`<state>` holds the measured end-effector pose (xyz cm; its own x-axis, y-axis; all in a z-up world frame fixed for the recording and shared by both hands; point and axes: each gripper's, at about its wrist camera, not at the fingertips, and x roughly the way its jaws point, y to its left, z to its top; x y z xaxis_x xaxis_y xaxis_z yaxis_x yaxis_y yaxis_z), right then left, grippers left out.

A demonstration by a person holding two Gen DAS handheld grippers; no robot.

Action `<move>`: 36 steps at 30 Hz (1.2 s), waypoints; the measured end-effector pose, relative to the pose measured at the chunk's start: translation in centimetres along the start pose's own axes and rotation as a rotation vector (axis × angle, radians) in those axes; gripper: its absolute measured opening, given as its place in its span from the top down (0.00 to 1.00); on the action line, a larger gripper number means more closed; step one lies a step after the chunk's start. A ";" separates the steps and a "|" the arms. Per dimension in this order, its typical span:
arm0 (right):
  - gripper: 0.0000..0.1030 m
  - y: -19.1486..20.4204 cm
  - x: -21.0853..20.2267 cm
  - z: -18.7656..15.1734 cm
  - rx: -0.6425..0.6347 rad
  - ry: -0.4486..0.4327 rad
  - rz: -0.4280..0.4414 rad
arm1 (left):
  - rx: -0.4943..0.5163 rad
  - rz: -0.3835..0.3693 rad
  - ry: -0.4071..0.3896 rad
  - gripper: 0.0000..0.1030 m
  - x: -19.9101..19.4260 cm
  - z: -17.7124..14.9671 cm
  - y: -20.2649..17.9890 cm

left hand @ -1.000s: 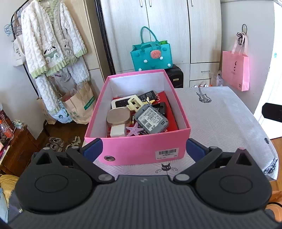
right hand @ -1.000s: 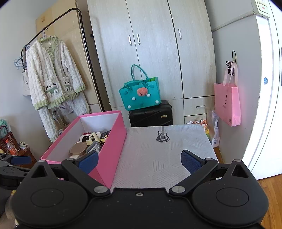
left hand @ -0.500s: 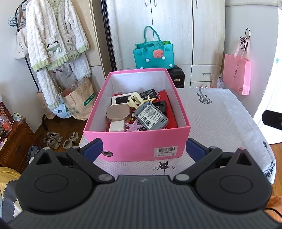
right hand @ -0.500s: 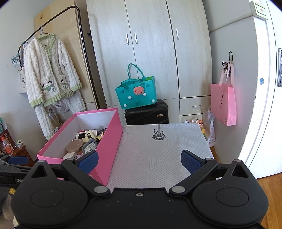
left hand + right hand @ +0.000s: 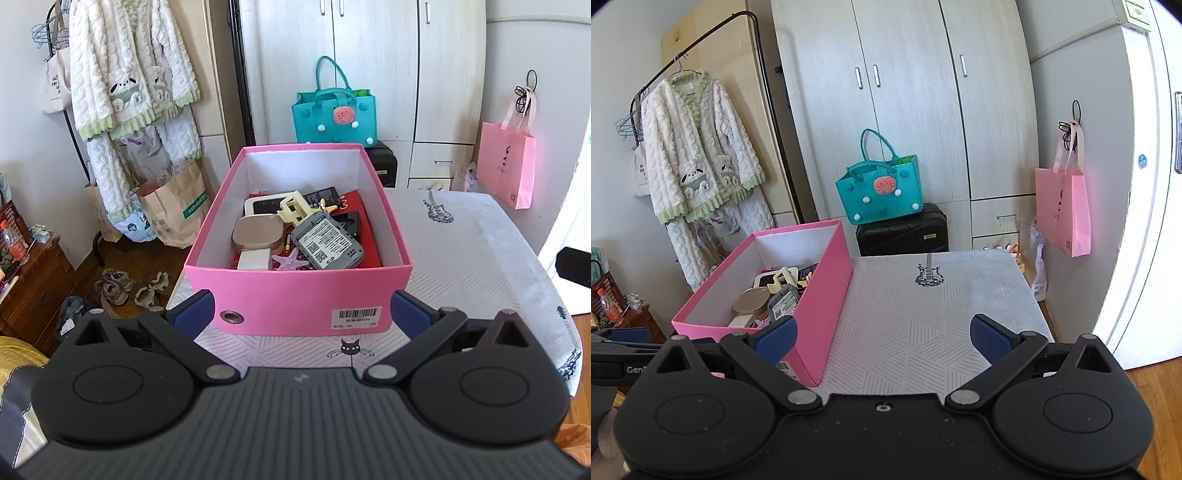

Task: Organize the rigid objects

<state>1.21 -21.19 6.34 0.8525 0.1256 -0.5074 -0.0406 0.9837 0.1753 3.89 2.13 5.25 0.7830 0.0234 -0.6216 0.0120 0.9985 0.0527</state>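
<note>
- Sitting on the near left part of the table [image 5: 476, 251], the pink box [image 5: 295, 306] holds a jumble of small rigid things and has no lid on it.
- Inside it, toward the near right, lies a grey device with a white label [image 5: 327, 245]; to its left is a rounded gold case [image 5: 258, 233], and nearer still a white block [image 5: 254, 260] and a purple starfish shape [image 5: 291, 260].
- Farther back in the box are a cream plastic piece [image 5: 295, 208], a white tablet-like item [image 5: 263, 205] and a dark flat item [image 5: 323, 195], all resting over something red [image 5: 354, 201].
- On the box's near wall are a metal eyelet [image 5: 231, 316] at the left and a barcode sticker [image 5: 356, 317] at the right.
- The left gripper [image 5: 300, 314] hangs just in front of that near wall, its blue-padded tongs spread wide and holding nothing; whether they touch the box I cannot tell.
- The right gripper [image 5: 882, 338] hovers over the bare right half of the tablecloth, tongs likewise wide and empty, with the box's right wall just beside its left pad.
- The cloth is white with a ribbed pattern, a black guitar print [image 5: 929, 275] at the far side and a cat-face print [image 5: 350, 349] at the near edge.
- Beyond the table stand a wardrobe [image 5: 905, 110], a black suitcase [image 5: 905, 232] with a teal bag [image 5: 882, 194] on top, and a pink bag [image 5: 1065, 210] hanging on the right wall.
- At the far left a fluffy white robe [image 5: 694, 158] hangs from a rack.
</note>
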 end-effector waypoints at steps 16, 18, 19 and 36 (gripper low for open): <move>0.01 -0.4 -0.2 -0.3 0.015 -0.009 -0.024 | -0.001 0.005 -0.001 0.00 0.2 -0.1 0.2; 0.01 -0.3 -0.3 -0.3 0.015 -0.012 -0.025 | -0.002 0.004 -0.005 0.00 0.1 -0.1 0.1; 0.01 -0.3 -0.3 -0.3 0.015 -0.017 -0.031 | -0.002 0.004 -0.010 0.00 0.1 -0.1 0.1; 0.01 0.2 -0.2 -0.9 0.004 -0.034 -0.066 | 0.003 0.024 -0.049 0.00 0.0 -1.0 -0.4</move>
<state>0.55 -20.94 5.73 0.8704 0.0557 -0.4892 0.0184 0.9892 0.1455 3.32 1.83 4.46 0.8123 0.0445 -0.5815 -0.0052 0.9976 0.0691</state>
